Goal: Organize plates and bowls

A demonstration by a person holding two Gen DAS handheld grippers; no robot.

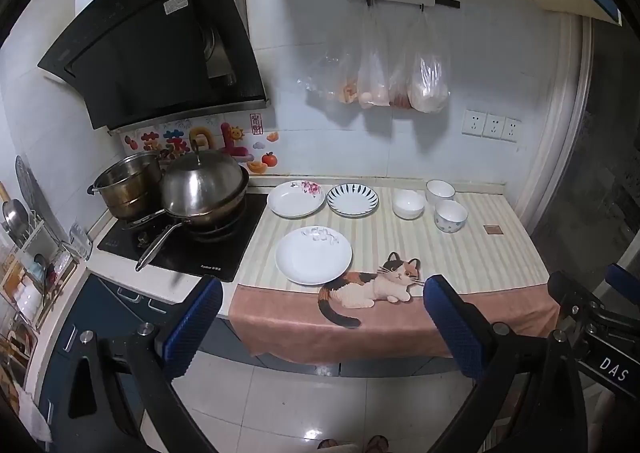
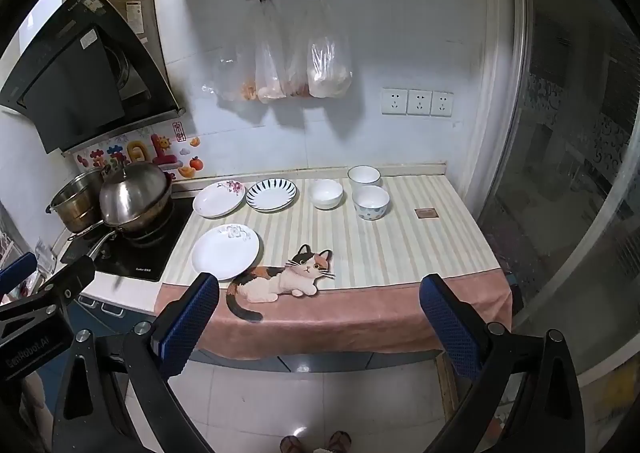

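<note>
On the striped counter cloth [image 1: 460,253] lie three plates: a white plate [image 1: 313,255] near the front, a pink-flowered plate [image 1: 295,198] and a blue-striped plate [image 1: 352,200] at the back. Three bowls stand to their right: a plain white bowl [image 1: 408,203], a white bowl [image 1: 440,190] behind it and a blue-dotted bowl [image 1: 451,215]. The same dishes show in the right wrist view: front plate [image 2: 225,251], flowered plate [image 2: 219,198], striped plate [image 2: 271,194], bowls [image 2: 327,193], [image 2: 363,175], [image 2: 371,202]. My left gripper [image 1: 322,299] and right gripper [image 2: 319,295] are open and empty, held before the counter's front edge.
A hob [image 1: 184,241] at the left carries a lidded steel pan [image 1: 204,189] and a pot [image 1: 128,183]. A black range hood [image 1: 152,41] hangs above. Plastic bags [image 1: 392,73] hang on the wall. A glass door [image 2: 568,157] bounds the right. A dish rack [image 1: 28,245] stands far left.
</note>
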